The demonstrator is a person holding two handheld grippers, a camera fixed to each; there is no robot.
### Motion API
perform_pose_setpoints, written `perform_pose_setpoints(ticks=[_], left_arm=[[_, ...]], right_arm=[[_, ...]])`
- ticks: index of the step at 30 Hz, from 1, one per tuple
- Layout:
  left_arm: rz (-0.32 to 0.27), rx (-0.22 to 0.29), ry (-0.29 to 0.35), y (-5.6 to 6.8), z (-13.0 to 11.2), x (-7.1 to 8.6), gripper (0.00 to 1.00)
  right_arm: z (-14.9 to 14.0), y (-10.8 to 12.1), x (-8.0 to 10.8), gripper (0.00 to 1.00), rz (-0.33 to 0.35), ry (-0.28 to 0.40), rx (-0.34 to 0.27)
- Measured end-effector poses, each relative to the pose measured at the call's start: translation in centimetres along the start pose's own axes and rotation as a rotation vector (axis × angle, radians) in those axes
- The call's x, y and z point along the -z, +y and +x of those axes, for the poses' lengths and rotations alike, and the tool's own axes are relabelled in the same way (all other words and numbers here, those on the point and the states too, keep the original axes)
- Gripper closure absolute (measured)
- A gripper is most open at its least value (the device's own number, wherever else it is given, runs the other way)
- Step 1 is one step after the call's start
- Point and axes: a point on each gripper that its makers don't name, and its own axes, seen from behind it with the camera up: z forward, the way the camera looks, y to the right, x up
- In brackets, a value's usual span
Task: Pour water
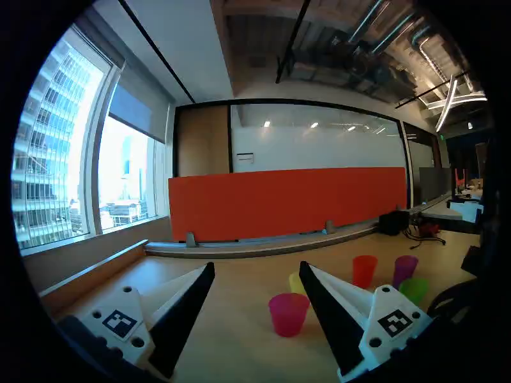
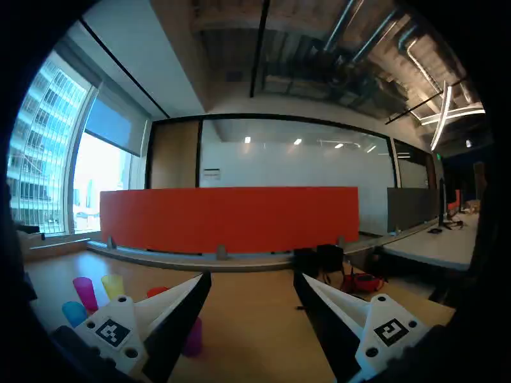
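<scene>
Left gripper: fingers apart, nothing between the pads, held over the wooden table. In the left gripper view the magenta cup stands upright in the gap, closer to the right finger and touching neither. The yellow cup is just behind it, half hidden by that finger. The orange cup and green cup stand outside the right finger, farther back.

Right gripper: fingers also apart and gripping nothing. In the right gripper view bare table lies between them. The purple cup is partly behind the left finger, and the cyan cup is well off to the left. All cups sit on the table, none held. The orange partition runs across the back.
</scene>
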Motion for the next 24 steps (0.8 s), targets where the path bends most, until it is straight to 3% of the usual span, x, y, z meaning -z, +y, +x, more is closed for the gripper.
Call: perform_pose_setpoints(ticks=[17, 24], left_arm=[[0.057, -0.012, 0.025, -0.8, -1.9, -0.5, 0.02], [0.072, -0.006, 0.018, -1.1, -3.8, -0.5, 0.01]], right_arm=[[1.5, -0.7, 0.5, 0.0, -0.004, 0.004, 0.023], [1.7, -0.6, 0.6, 0.0, -0.009, -0.004, 0.037]])
